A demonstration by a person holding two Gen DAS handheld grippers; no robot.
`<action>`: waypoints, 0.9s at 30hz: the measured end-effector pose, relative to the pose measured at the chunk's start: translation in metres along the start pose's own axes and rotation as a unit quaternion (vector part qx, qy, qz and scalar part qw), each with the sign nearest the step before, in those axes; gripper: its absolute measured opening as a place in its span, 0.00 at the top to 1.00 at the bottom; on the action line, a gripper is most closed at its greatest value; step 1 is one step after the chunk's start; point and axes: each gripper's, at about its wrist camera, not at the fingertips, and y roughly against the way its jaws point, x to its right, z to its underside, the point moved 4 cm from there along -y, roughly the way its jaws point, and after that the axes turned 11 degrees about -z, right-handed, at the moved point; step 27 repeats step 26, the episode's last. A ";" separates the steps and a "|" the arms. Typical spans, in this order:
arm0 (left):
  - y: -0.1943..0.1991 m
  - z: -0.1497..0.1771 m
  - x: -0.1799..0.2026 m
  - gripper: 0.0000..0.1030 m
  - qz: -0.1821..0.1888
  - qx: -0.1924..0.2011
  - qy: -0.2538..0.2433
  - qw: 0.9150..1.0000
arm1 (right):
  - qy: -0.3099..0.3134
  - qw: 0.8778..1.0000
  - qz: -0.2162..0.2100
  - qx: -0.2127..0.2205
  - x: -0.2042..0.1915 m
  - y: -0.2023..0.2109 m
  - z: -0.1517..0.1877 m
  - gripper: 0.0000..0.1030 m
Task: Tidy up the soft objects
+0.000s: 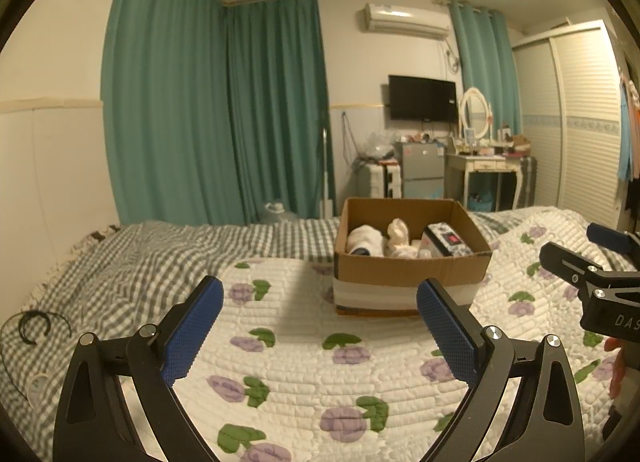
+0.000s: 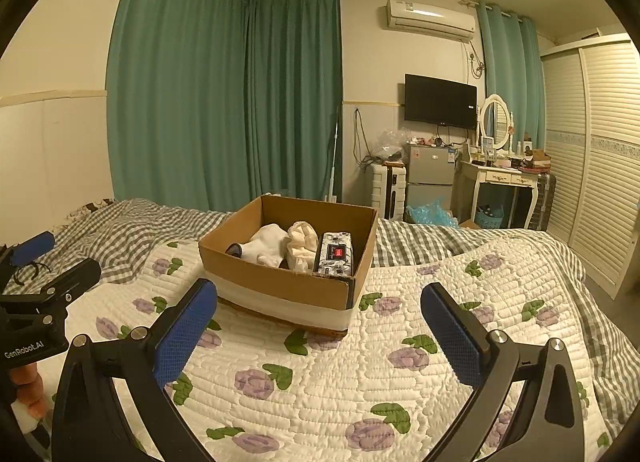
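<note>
An open cardboard box [image 1: 408,271] [image 2: 276,280] stands on the white floral quilt [image 1: 312,366] [image 2: 340,374] ahead of both grippers. Inside lie a white soft item [image 1: 365,240] [image 2: 269,243], a cream soft item [image 1: 398,236] [image 2: 302,240] and a patterned pouch with a red label [image 1: 448,240] [image 2: 336,254]. My left gripper [image 1: 320,302] is open and empty above the quilt, short of the box. My right gripper [image 2: 319,308] is open and empty, also short of the box. Each gripper shows at the edge of the other's view.
A grey checked sheet [image 1: 120,262] covers the far and left side of the bed, with a black cable [image 1: 34,326] on it. Green curtains [image 1: 212,110], a TV [image 1: 422,98], a small fridge [image 1: 424,170], a dressing table [image 1: 484,166] and a wardrobe [image 1: 580,122] lie beyond.
</note>
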 end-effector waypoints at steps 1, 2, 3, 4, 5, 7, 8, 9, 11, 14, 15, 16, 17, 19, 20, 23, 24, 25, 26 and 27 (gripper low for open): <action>0.000 0.000 0.000 0.04 0.000 0.000 0.000 1.000 | 0.000 1.000 0.000 -0.001 0.000 0.000 0.000 0.01; 0.000 0.000 0.000 0.04 0.000 0.001 0.000 1.000 | 0.000 1.000 0.000 -0.001 0.000 -0.001 0.000 0.01; 0.000 0.000 0.000 0.04 0.000 0.000 0.000 1.000 | 0.000 1.000 0.000 -0.001 0.000 -0.001 0.000 0.01; 0.000 0.000 0.000 0.04 0.000 0.000 0.000 1.000 | 0.000 1.000 0.001 -0.001 0.000 -0.001 0.000 0.01; 0.000 0.000 0.000 0.04 0.000 0.000 0.000 1.000 | 0.000 1.000 0.001 -0.001 0.000 -0.001 0.000 0.01; 0.000 0.000 0.000 0.04 0.000 0.000 -0.001 1.000 | 0.000 1.000 0.001 -0.001 0.000 -0.001 0.000 0.01; 0.000 0.000 0.000 0.04 0.000 0.000 0.000 1.000 | 0.000 1.000 0.001 -0.001 0.000 -0.001 0.000 0.01; 0.000 0.000 0.000 0.04 0.000 0.000 0.000 1.000 | 0.000 1.000 0.001 -0.001 0.000 -0.001 0.000 0.01; 0.000 0.000 0.000 0.04 -0.001 0.000 0.000 1.000 | -0.001 1.000 0.002 -0.002 0.000 -0.002 0.001 0.01; 0.000 0.000 0.000 0.04 0.000 0.000 0.000 1.000 | -0.002 1.000 0.002 -0.003 0.001 -0.002 0.002 0.01; 0.000 -0.001 0.000 0.04 0.000 0.000 0.000 1.000 | -0.002 1.000 0.002 -0.003 0.001 -0.002 0.002 0.01; 0.000 -0.001 0.000 0.04 0.000 0.000 0.000 1.000 | -0.001 1.000 0.002 -0.003 0.001 -0.002 0.002 0.01; 0.000 -0.001 0.000 0.04 -0.001 -0.001 0.000 1.000 | -0.001 1.000 0.002 -0.003 0.000 -0.002 0.002 0.01; 0.000 0.001 -0.001 0.04 -0.001 -0.001 -0.001 1.000 | -0.001 1.000 0.003 -0.005 0.001 -0.003 0.003 0.01; -0.001 0.001 -0.001 0.04 0.000 -0.001 -0.001 1.000 | -0.001 1.000 0.003 -0.005 0.001 -0.004 0.004 0.01; -0.001 0.001 -0.001 0.04 -0.001 0.000 -0.001 1.000 | -0.002 1.000 0.004 -0.005 0.001 -0.004 0.004 0.01; -0.001 0.002 -0.002 0.04 -0.002 0.001 -0.001 1.000 | -0.002 1.000 0.004 -0.005 0.001 -0.004 0.004 0.01; -0.001 0.002 -0.002 0.04 -0.002 0.001 -0.001 1.000 | -0.002 1.000 0.003 -0.006 0.001 -0.004 0.004 0.01; -0.001 0.002 -0.002 0.04 -0.001 0.001 -0.001 1.000 | -0.003 1.000 0.004 -0.006 0.001 -0.004 0.005 0.01; -0.001 0.002 -0.002 0.04 -0.001 0.001 -0.001 1.000 | -0.003 1.000 0.004 -0.006 0.001 -0.004 0.005 0.01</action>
